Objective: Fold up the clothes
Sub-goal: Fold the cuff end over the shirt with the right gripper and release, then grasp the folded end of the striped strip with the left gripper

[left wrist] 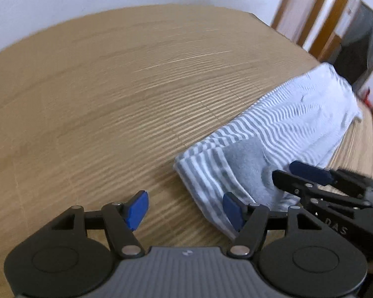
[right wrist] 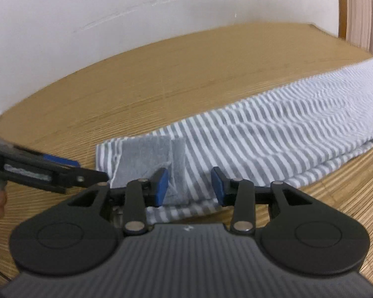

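Both hand-held grippers (left wrist: 185,209) (right wrist: 190,186) gape empty over folded striped garment's (right wrist: 273,134) near end.

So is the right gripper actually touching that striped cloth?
Cannot tell. In the right wrist view the right gripper has open jaws above the striped cloth, nothing pinched, but no view plainly shows contact or a gap.

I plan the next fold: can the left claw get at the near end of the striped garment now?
Probably yes: the left claw is open beside the striped garment, one pad already over its edge.
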Action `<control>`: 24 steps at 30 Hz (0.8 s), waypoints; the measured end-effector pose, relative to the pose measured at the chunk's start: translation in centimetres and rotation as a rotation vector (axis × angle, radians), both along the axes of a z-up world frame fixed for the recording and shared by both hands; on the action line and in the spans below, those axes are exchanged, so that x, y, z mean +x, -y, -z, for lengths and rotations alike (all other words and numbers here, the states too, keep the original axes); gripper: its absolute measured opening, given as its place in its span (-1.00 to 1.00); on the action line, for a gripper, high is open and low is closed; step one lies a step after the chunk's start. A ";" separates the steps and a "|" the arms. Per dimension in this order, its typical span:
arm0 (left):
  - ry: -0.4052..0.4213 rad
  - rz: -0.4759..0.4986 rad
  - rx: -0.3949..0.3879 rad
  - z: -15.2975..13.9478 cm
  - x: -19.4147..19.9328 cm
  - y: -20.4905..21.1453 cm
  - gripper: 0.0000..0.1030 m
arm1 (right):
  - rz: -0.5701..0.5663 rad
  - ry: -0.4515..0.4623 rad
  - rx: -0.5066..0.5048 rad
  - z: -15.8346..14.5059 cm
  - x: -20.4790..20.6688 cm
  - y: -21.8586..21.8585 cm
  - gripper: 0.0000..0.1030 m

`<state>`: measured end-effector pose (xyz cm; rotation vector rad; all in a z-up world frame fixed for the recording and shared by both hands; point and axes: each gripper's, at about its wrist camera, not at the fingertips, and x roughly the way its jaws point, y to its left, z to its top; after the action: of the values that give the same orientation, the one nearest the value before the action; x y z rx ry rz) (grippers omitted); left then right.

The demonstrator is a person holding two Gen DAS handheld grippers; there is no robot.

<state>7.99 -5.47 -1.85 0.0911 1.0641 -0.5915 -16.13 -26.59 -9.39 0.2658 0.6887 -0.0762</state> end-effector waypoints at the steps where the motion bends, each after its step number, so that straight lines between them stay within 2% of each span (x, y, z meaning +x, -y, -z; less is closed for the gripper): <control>1: -0.033 -0.027 -0.027 -0.1 -0.1 -0.4 0.33 | -0.019 -0.012 0.005 -0.2 0.1 0.4 -0.21; 4: -0.117 -0.107 -0.111 -0.1 -0.9 -1.6 0.33 | -0.079 -0.018 -0.008 -0.8 0.2 1.5 -0.20; 8: -0.170 -0.216 -0.176 0.2 -2.0 -1.5 0.34 | -0.166 0.012 -0.017 -1.7 -0.2 3.3 -0.19; 12: -0.197 -0.369 -0.226 0.3 -2.2 0.1 0.35 | -0.285 0.021 0.006 -1.5 1.5 5.5 -0.19; 17: -0.169 -0.507 -0.250 0.8 -2.8 3.4 0.37 | -0.390 0.010 0.028 -1.6 1.5 10.0 -0.19; 20: -0.141 -0.585 -0.201 0.6 -3.5 5.0 0.38 | -0.403 -0.007 0.049 -2.5 0.8 11.9 -0.18; 23: -0.155 -0.623 -0.197 0.7 -3.6 5.2 0.39 | -0.411 -0.037 0.110 -2.7 1.1 12.9 -0.17; 24: -0.158 -0.632 -0.203 0.8 -3.5 5.2 0.41 | -0.416 -0.045 0.118 -2.3 2.4 12.7 -0.17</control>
<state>4.45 -10.69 -2.69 -0.4629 1.1053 -0.1296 -13.72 -39.32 -7.13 0.2297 0.7826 0.3567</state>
